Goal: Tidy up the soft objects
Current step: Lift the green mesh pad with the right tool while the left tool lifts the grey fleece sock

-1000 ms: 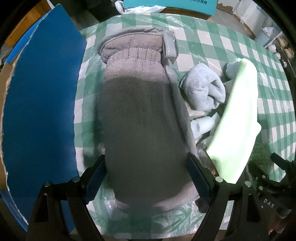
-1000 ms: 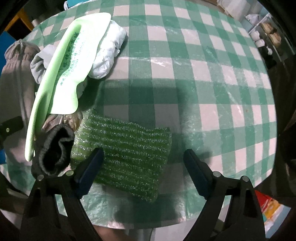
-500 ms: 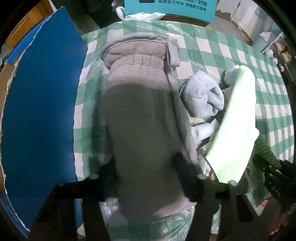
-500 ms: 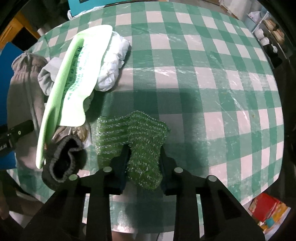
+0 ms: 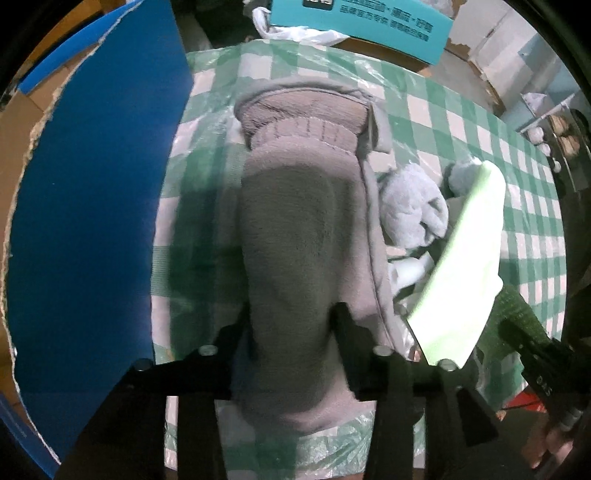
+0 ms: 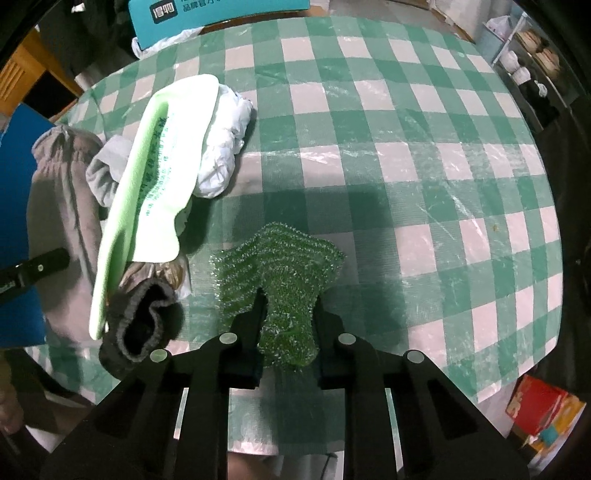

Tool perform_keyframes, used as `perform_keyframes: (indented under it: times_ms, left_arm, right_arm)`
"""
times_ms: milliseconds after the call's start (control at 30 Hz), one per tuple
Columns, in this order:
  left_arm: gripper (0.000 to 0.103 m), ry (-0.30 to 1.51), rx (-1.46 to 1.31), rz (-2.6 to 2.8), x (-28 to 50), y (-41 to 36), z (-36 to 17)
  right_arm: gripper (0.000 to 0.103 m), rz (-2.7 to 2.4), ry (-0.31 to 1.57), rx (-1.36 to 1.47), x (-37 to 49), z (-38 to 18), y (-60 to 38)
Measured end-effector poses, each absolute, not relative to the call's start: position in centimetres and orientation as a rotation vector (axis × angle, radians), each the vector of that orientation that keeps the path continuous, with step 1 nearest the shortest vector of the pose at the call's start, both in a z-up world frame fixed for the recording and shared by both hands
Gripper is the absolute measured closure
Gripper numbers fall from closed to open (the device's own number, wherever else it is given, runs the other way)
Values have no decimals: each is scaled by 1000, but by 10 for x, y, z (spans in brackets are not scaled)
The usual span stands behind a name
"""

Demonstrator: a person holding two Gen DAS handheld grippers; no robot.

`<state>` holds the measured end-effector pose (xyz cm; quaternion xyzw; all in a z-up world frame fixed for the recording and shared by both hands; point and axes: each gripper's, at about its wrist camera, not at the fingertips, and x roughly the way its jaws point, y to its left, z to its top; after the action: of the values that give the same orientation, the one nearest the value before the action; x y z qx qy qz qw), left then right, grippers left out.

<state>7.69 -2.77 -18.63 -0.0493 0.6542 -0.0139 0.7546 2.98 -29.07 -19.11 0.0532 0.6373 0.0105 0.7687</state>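
**On the checked table: both grippers closing on cloth**

On the green-and-white checked tablecloth [image 6: 424, 122] I have two grips. My left gripper [image 5: 291, 321] is closing its jaws on the grey fleece garment [image 5: 295, 229], which bulges between the fingers. My right gripper [image 6: 288, 306] is closing on one sparkly green scrub cloth [image 6: 280, 266], bunched up between its pads.

Between the two sits a crowded heap: one pale green sheet [image 6: 159, 177] propped over one white bundle [image 6: 225, 147], one light grey towel [image 5: 410, 206], and one dark sock [image 6: 140, 325], possibly with more beneath. A blue board [image 5: 85, 206] walls off the left side. One teal box [image 6: 207, 14] stands at the far edge.
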Motion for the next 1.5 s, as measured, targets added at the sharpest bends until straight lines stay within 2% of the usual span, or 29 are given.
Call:
perform_keyframes:
  times_ms: [67,167,367,800,1400,1500]
  left_arm:
    - [47,1430,-121,-29,81,-30,-187]
    - [38,1429,-131,-17,84,-26,-183]
    - [29,1428,-137,-14,90,-30,-181]
    - [26,1426,-205,14,110,-52,-185]
    - [26,1421,-262,-16,97,-42,-170]
    - [20,1421,-256,-17,102,-49,-173]
  right_arm:
    - [85,25,1378,112,30,-187,-292]
    - [86,27,1370,103,31,-187,-286]
    - [87,26,1353,96,33,-181,-288]
    - [87,37,1328,90,38,-166,-287]
    - [87,51,1333,98,41,-164,-287]
    - [87,52,1336,101,40,-168,-287]
